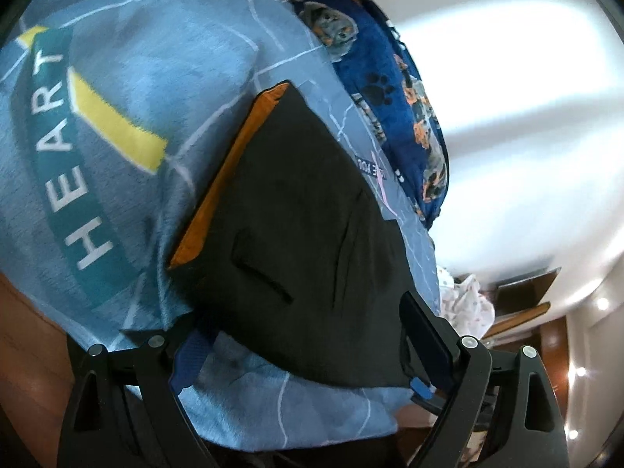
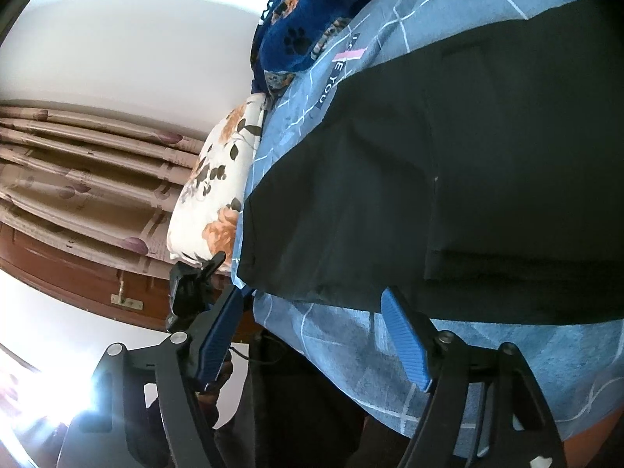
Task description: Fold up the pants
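Black pants (image 1: 296, 241) lie flat on a blue printed bedsheet (image 1: 117, 124), with an orange lining (image 1: 218, 179) showing along their far left edge. My left gripper (image 1: 304, 312) stands open. Its fingers (image 1: 425, 335) straddle the near end of the pants without pressing on the cloth, and the left finger is partly hidden under the fabric. In the right wrist view the pants (image 2: 448, 179) fill the right half. My right gripper (image 2: 310, 292) is open too, and the near left corner of the pants sits just in front of the gap between its blue pads (image 2: 405, 339).
A dark blue paw-print blanket (image 2: 296, 35) and a floral pillow (image 2: 214, 187) lie at the bed's far edge. Beyond them are a white wall, patterned curtains (image 2: 78, 167) and wooden furniture (image 1: 522, 312). A black device (image 2: 191, 284) shows behind my right gripper's left finger.
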The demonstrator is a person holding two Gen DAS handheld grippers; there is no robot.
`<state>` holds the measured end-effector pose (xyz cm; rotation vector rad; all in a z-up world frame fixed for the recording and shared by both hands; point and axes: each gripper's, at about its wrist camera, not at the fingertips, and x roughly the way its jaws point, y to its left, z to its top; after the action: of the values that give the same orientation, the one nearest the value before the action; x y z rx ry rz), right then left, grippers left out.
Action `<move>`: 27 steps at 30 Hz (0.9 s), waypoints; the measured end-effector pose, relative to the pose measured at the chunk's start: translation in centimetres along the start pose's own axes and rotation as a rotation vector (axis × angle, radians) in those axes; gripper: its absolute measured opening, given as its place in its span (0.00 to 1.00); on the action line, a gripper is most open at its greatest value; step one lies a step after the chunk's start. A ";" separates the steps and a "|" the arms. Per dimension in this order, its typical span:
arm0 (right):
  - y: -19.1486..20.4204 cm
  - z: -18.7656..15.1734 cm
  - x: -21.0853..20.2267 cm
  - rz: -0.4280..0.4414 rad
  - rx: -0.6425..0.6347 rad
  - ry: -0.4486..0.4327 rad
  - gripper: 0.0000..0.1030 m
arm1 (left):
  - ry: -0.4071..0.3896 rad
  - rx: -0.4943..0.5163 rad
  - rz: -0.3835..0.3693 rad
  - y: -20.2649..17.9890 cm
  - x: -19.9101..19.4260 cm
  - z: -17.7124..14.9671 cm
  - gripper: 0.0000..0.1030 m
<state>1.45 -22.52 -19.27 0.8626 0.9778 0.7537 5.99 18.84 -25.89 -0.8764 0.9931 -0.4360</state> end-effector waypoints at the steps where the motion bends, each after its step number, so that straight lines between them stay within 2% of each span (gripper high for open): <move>1: 0.0 0.0 0.1 0.001 0.001 0.003 0.70 | -0.005 -0.002 -0.010 -0.1 0.1 0.0 0.87; 2: 0.1 -0.1 0.2 -0.001 -0.001 0.007 0.70 | -0.011 -0.017 -0.032 -0.1 0.1 0.1 0.87; 5: 0.3 0.0 0.3 0.000 -0.009 0.013 0.71 | -0.056 -0.086 -0.163 0.5 -0.5 0.0 0.87; 8: 0.4 0.0 0.3 0.002 -0.012 0.010 0.74 | -0.015 -0.102 -0.151 1.4 0.1 0.3 0.87; 11: -0.1 0.1 0.5 0.002 0.007 0.014 0.75 | -0.015 -0.088 -0.141 1.5 0.2 0.5 0.87; 13: -0.2 0.0 0.6 0.002 0.010 0.017 0.75 | -0.003 -0.032 -0.068 0.5 0.5 0.6 0.83; 15: -0.1 -0.1 0.7 0.000 0.006 0.021 0.75 | 0.003 0.038 0.044 -0.7 0.9 0.6 0.59; 16: -0.1 0.0 0.7 -0.001 0.006 0.023 0.75 | 0.004 0.070 0.105 -1.1 1.1 0.5 0.51; 17: -0.1 0.0 0.7 -0.001 0.006 0.025 0.75 | 0.001 0.088 0.148 -1.1 1.3 0.5 0.34; 18: -0.1 0.0 0.7 0.000 0.006 0.026 0.75 | -0.003 0.102 0.191 -1.3 1.5 0.5 0.28; 20: -0.1 -0.1 0.7 -0.003 0.008 0.026 0.75 | -0.009 0.141 0.229 -1.8 1.6 0.2 0.25; 24: -0.3 -0.1 0.6 -0.007 0.013 0.024 0.75 | -0.065 0.305 0.330 -5.4 1.1 -1.0 0.22; 27: -0.3 -0.1 0.5 -0.006 0.016 0.019 0.75 | -0.130 0.413 0.357 -8.4 0.4 -2.0 0.22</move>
<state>1.61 -22.19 -19.78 0.8673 1.0035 0.7513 5.02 12.73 -19.90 -0.3406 0.8751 -0.2608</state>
